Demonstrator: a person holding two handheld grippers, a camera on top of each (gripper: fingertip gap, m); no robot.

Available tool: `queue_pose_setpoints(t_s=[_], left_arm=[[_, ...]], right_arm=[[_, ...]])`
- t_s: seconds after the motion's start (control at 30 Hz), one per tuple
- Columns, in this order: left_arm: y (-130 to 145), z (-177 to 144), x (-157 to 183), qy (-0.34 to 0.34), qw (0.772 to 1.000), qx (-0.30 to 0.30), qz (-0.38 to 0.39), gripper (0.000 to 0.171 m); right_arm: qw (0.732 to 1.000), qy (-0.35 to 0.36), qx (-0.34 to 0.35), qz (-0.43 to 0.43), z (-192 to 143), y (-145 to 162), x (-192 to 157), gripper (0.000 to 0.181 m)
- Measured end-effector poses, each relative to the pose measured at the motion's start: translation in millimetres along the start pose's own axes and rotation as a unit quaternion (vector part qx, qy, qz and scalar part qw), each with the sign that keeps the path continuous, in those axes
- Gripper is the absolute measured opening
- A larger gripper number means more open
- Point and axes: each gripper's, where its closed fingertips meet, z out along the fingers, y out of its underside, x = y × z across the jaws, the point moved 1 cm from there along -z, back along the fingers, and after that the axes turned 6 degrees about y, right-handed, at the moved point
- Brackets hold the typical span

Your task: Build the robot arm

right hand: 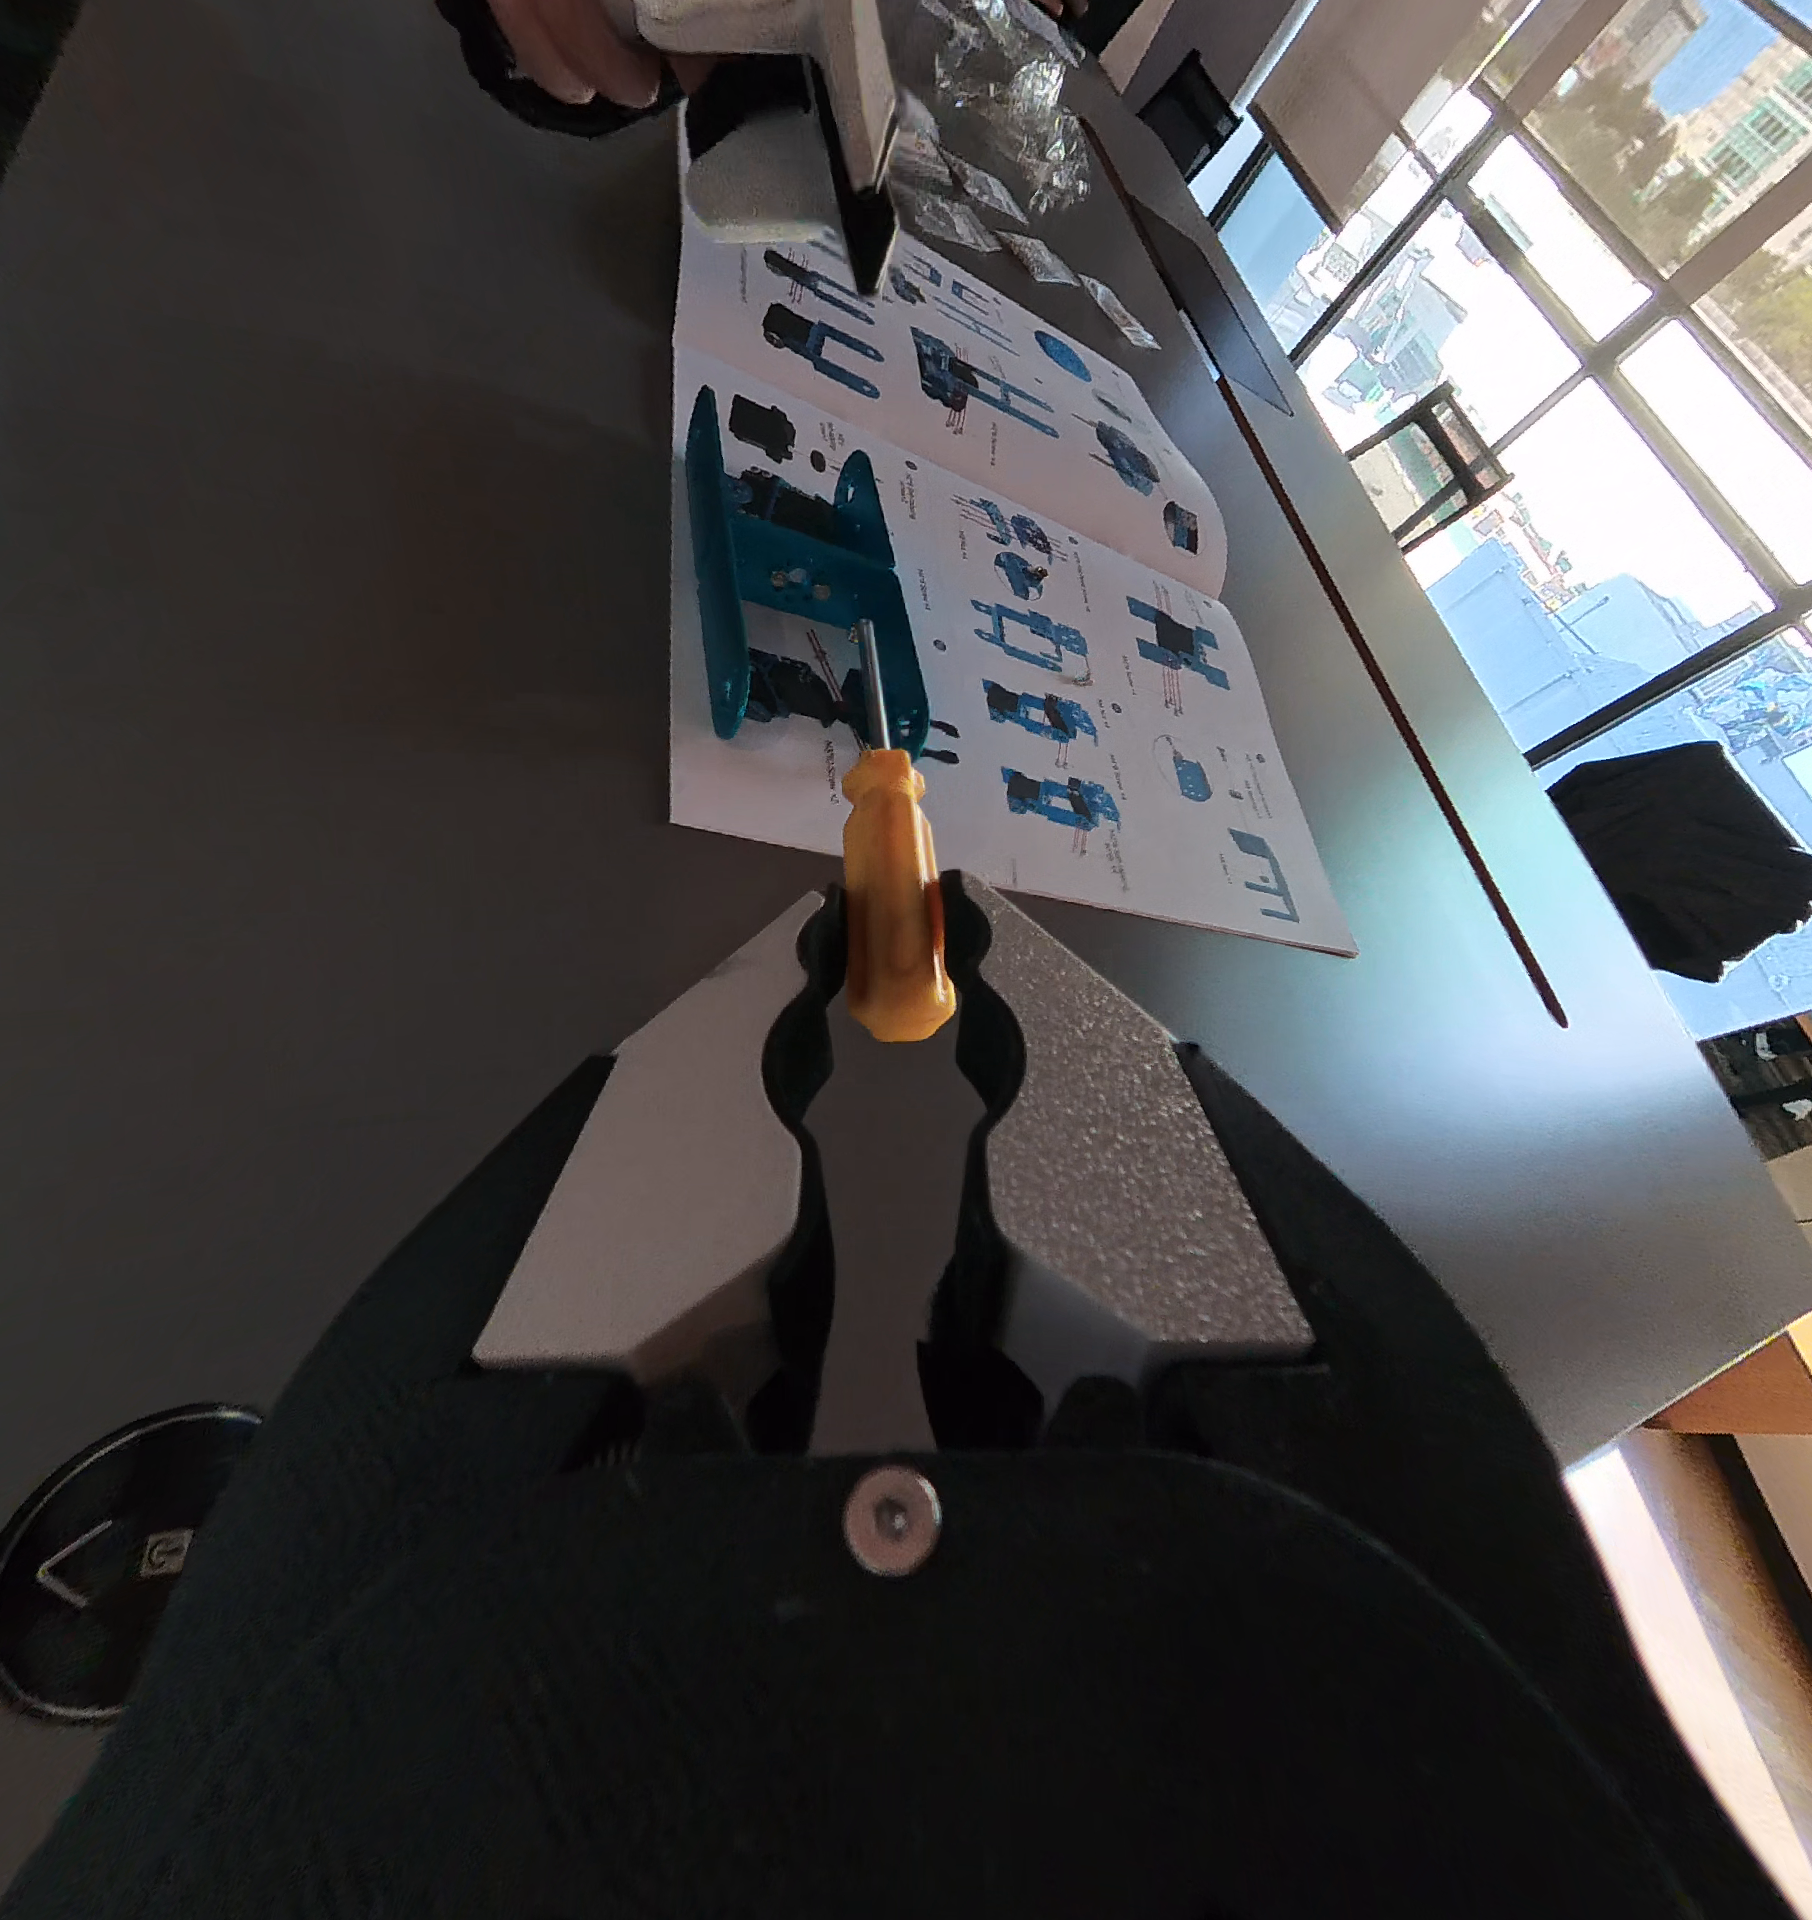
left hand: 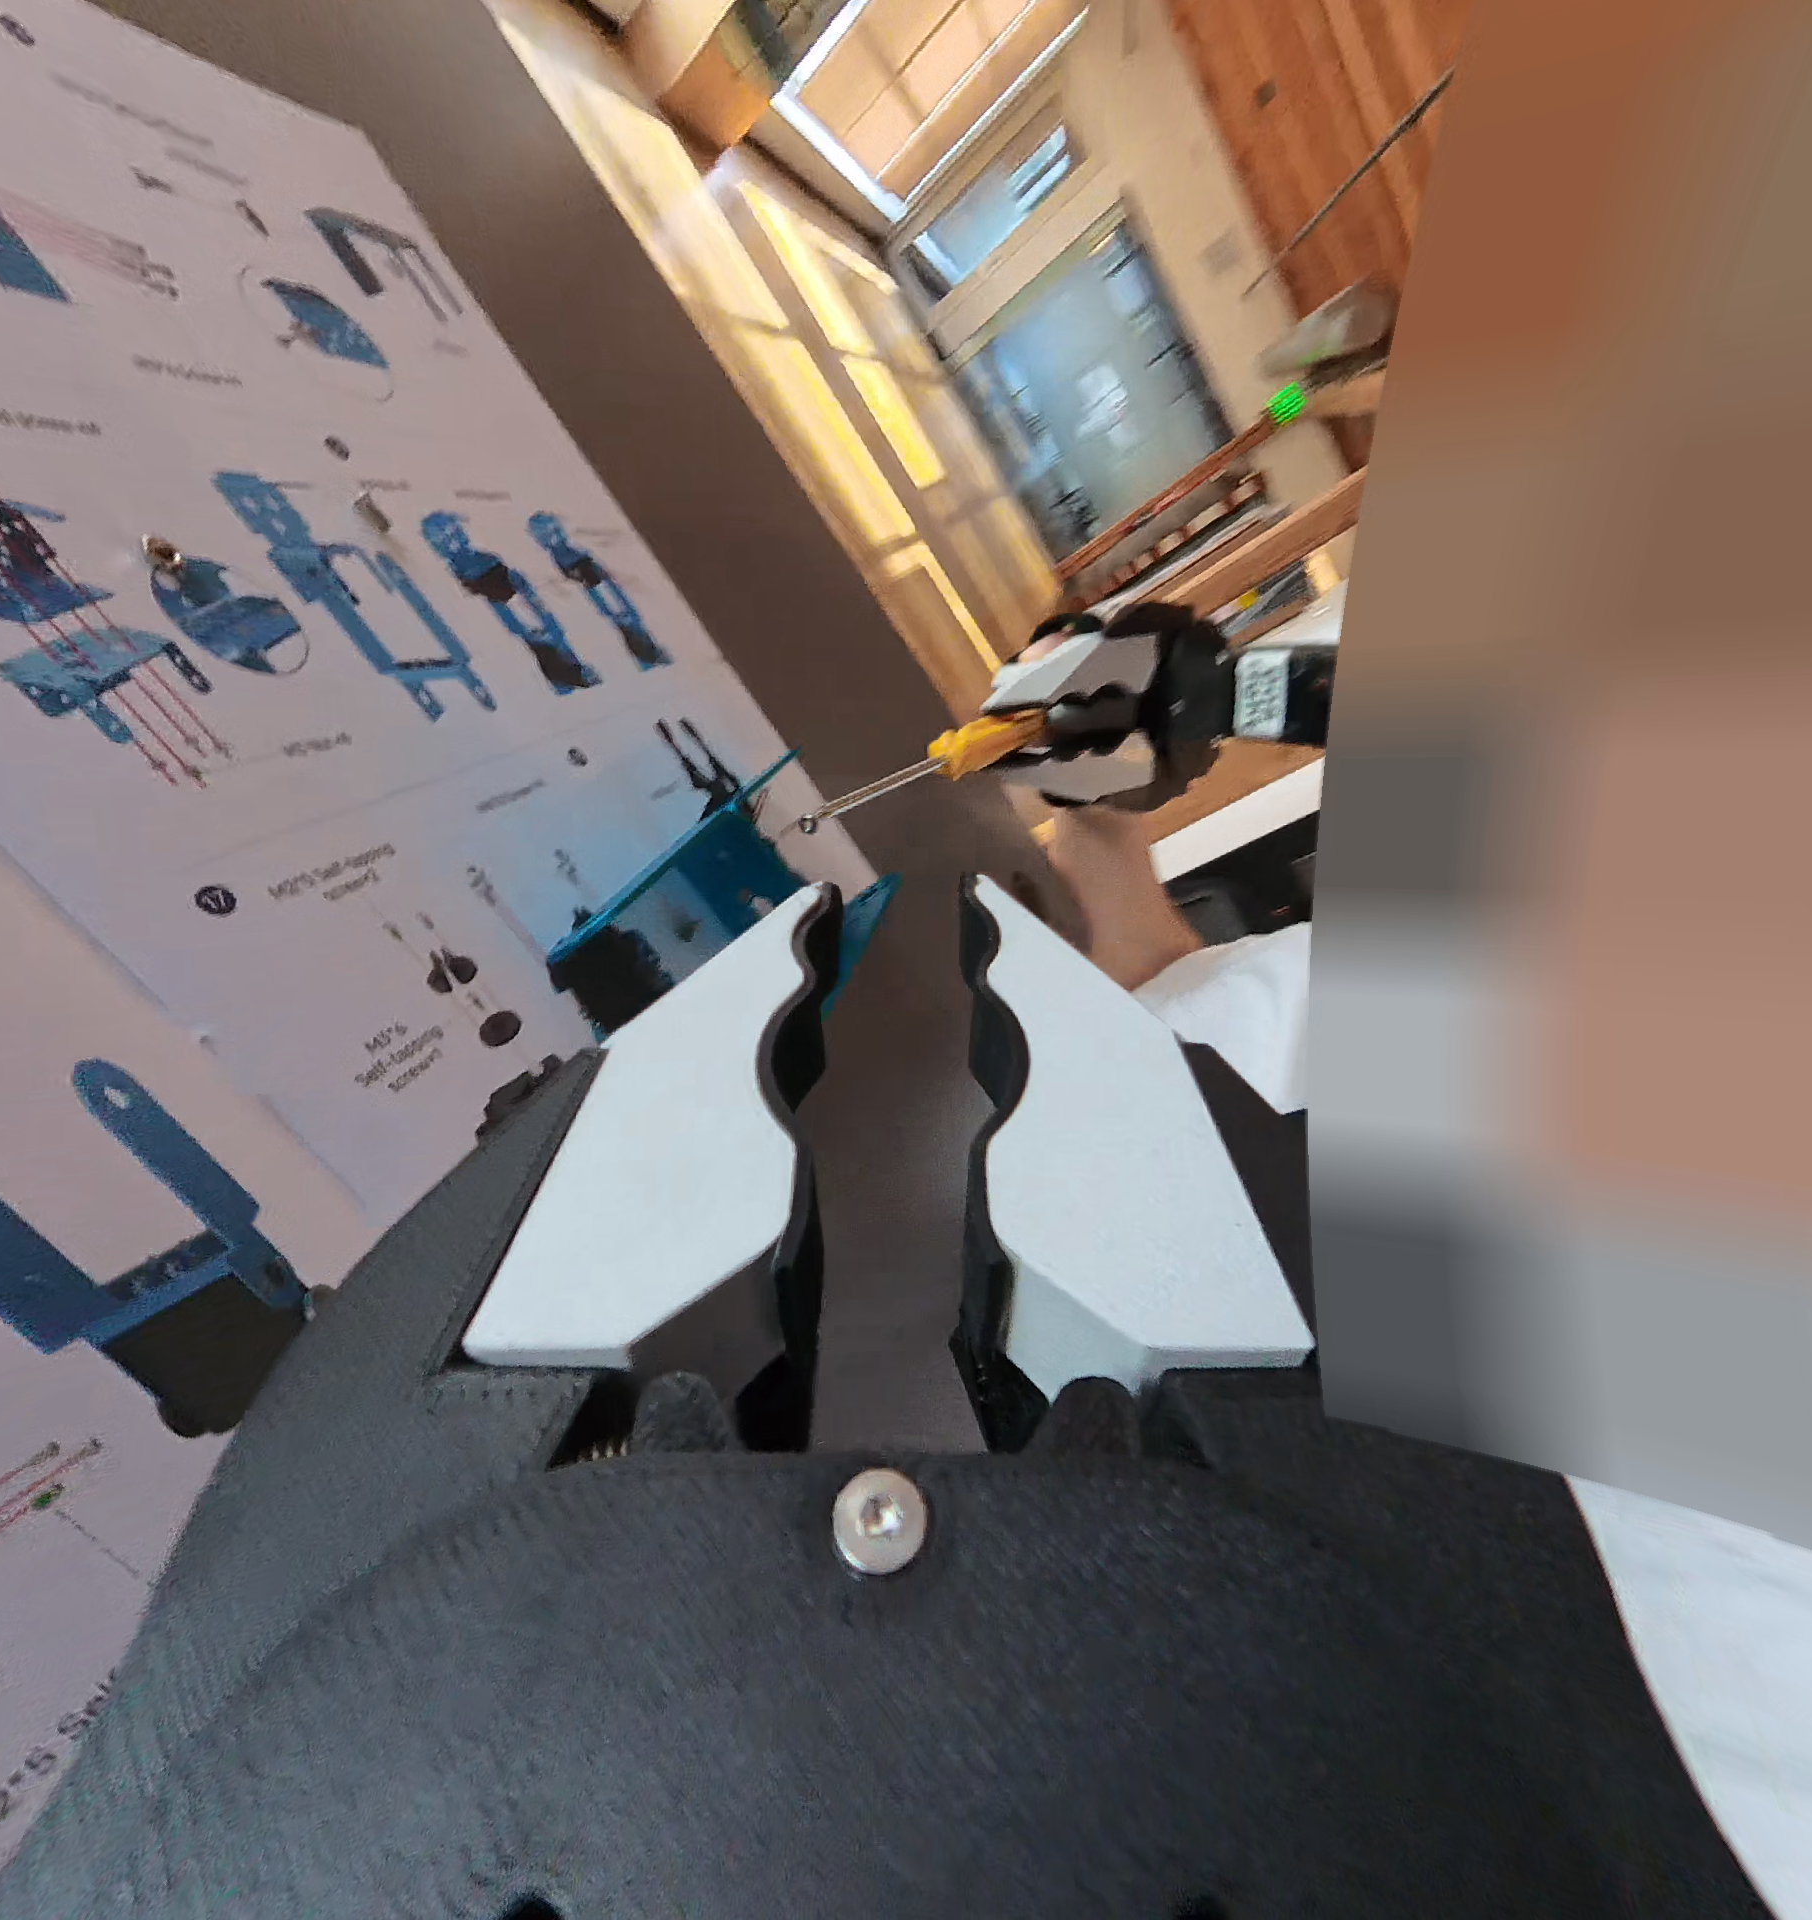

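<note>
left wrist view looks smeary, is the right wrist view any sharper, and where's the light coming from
Left wrist view: the instruction sheet and room behind are motion-blurred, while the open left gripper stays crisp; a mosaic patch covers the right side. Right wrist view: sharper, with the orange-handled screwdriver in the right gripper clear; bright windows blow out and cast sheen on the grey table.

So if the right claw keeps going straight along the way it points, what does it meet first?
Probably the blue metal bracket assembly: the right claw grips a yellow-handled screwdriver whose tip already sits at or just above it; depth is unclear.
</note>
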Motion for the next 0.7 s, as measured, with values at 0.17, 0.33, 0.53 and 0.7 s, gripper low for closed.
queue_pose_setpoints(t_s=[0.17, 0.33, 0.53, 0.7], left_arm=[[23, 12, -10, -0.070, 0.994, -0.067, 0.047, 0.021], [23, 17, -28, -0.165, 0.953, -0.163, 0.197, 0.025], [34, 34, -40, -0.174, 0.861, -0.296, 0.376, 0.011], [38, 39, -53, -0.170, 0.834, -0.343, 0.397, 0.011]], right_arm=[[0.999, -0.028, -0.028, 0.003, 1, 15, -6, 0.018], [0.999, -0.045, -0.028, -0.004, 1, 19, -7, 0.018], [0.998, -0.051, -0.024, -0.004, 0, 21, -5, 0.018], [0.999, -0.045, -0.024, 0.000, -1, 21, -7, 0.018]])
